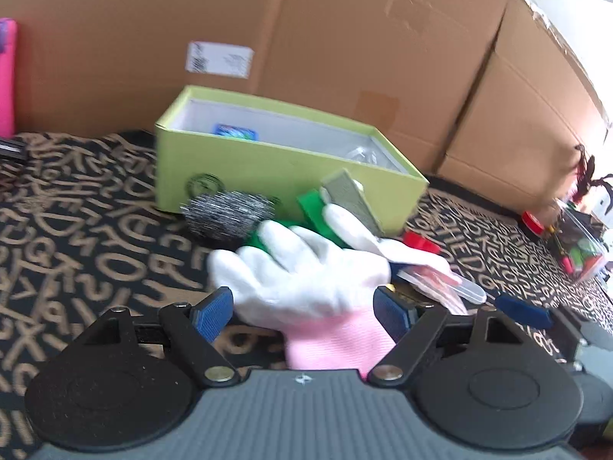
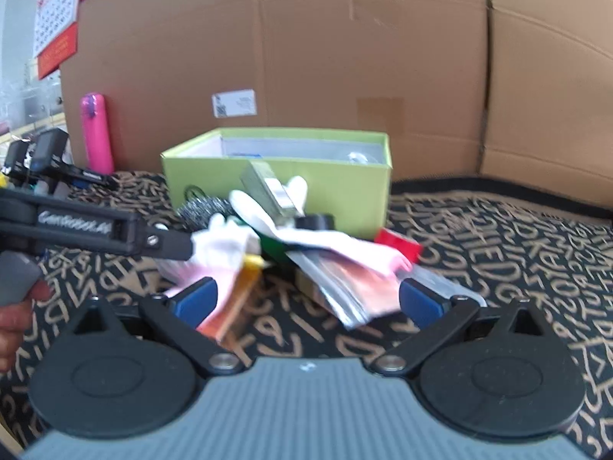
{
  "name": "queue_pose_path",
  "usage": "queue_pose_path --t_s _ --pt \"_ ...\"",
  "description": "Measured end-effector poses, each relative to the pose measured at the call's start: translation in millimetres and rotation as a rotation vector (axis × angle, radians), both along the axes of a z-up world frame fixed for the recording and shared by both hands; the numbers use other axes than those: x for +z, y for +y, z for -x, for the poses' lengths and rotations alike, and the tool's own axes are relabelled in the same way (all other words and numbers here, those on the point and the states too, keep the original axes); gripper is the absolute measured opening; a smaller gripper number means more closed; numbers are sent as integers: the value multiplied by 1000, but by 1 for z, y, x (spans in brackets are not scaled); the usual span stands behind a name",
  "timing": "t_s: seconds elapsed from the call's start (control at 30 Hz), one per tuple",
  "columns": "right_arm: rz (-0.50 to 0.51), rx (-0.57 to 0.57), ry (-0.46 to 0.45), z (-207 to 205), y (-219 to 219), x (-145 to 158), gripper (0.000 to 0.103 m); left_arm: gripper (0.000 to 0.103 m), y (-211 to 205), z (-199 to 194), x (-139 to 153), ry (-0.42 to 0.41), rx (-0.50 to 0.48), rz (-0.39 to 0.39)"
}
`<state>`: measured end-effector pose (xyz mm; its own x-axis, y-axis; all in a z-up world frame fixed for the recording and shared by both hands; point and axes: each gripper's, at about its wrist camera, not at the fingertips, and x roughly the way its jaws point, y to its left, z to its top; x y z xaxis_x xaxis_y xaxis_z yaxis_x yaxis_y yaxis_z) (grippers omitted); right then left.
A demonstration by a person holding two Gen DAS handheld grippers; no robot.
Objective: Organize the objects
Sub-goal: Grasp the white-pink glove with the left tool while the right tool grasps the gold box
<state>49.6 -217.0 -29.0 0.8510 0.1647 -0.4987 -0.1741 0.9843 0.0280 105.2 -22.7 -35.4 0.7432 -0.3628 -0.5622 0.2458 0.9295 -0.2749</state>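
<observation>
A pile lies on the letter-patterned cloth in front of an open lime-green box (image 1: 268, 165) (image 2: 276, 188). In it are a steel-wool scrubber (image 1: 230, 216) (image 2: 203, 209), a grey block (image 1: 352, 195) (image 2: 268, 188), green plastic (image 1: 312, 205), a red piece (image 1: 421, 244) (image 2: 398, 243) and a silvery packet (image 2: 345, 287). A white glove with a pink cuff (image 1: 306, 280) (image 2: 218, 245) lies between the wide jaws of my left gripper (image 1: 302, 308), which is open. My right gripper (image 2: 308, 303) is open too, low over an orange packet (image 2: 233, 306) and the silvery packet.
Big cardboard cartons (image 1: 345, 38) (image 2: 345, 57) wall off the back. A pink bottle (image 2: 95, 134) and black devices (image 2: 49, 153) stand at the left. A clear tub of coloured bits (image 1: 578, 245) sits at the far right. A hand (image 2: 15, 318) holds the left gripper's handle.
</observation>
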Motion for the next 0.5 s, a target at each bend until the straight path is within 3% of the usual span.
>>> queue_pose_path --t_s 0.1,0.17,0.27,0.3,0.5 --pt "-4 -10 20 3 -5 -6 103 82 -15 -12 -7 -9 -22 -23" --pt "-9 -9 31 5 -6 -9 103 65 -15 -20 -12 16 -43 -15" --pt "-17 15 55 5 -4 -13 103 32 -2 -21 -14 53 -99 35" --pt "-21 25 62 5 -2 -14 103 5 2 -19 -12 50 -106 25" --pt "-19 115 105 -2 28 -20 98 5 46 3 -3 51 -78 -35"
